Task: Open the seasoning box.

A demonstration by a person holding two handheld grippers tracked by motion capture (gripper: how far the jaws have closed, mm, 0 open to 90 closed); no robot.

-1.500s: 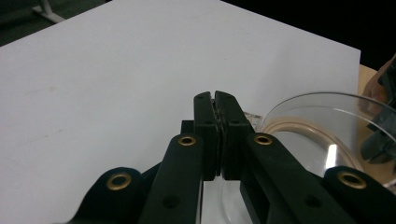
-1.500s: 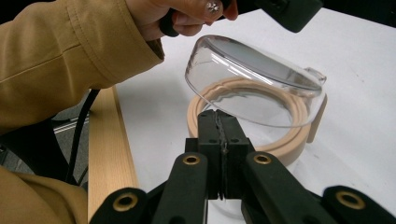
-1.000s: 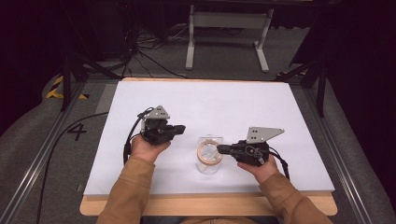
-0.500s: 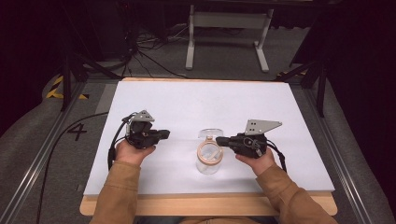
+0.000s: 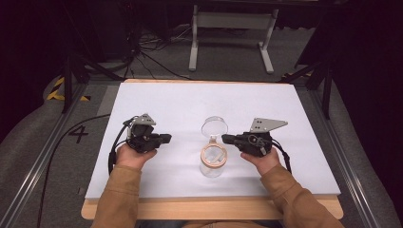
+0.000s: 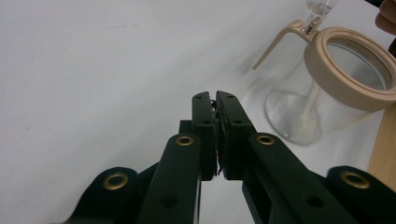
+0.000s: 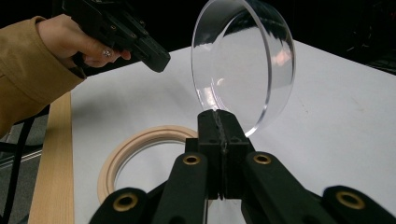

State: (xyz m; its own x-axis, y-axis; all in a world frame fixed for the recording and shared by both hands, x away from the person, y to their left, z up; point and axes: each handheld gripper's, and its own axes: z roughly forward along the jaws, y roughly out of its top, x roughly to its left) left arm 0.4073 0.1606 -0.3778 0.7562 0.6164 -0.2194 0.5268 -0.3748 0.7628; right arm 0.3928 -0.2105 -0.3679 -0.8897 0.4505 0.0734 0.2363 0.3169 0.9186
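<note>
A clear glass jar (image 5: 213, 166) with a tan ring (image 5: 214, 155) around its mouth stands near the front of the white tabletop (image 5: 190, 102). Its round glass lid (image 5: 215, 126) is swung up and back on the hinge. My right gripper (image 5: 224, 138) lies level at the jar's right, jaws shut, its tip at the lid's lower edge. In the right gripper view the lid (image 7: 243, 60) rises just past the shut right gripper (image 7: 219, 116), above the ring (image 7: 140, 144). My left gripper (image 5: 167, 137) is shut and holds nothing, a hand's width left of the jar (image 6: 322, 98).
A wooden strip (image 5: 214, 209) runs along the table's front edge. A metal stand (image 5: 233, 28) and cables (image 5: 157, 52) are on the floor behind the table. Metal rails (image 5: 43, 171) flank both sides. Bare white surface lies behind and left of the jar.
My left gripper has drawn back to the left, away from the jar, and then stopped. The right gripper and the jar have stayed where they were.
</note>
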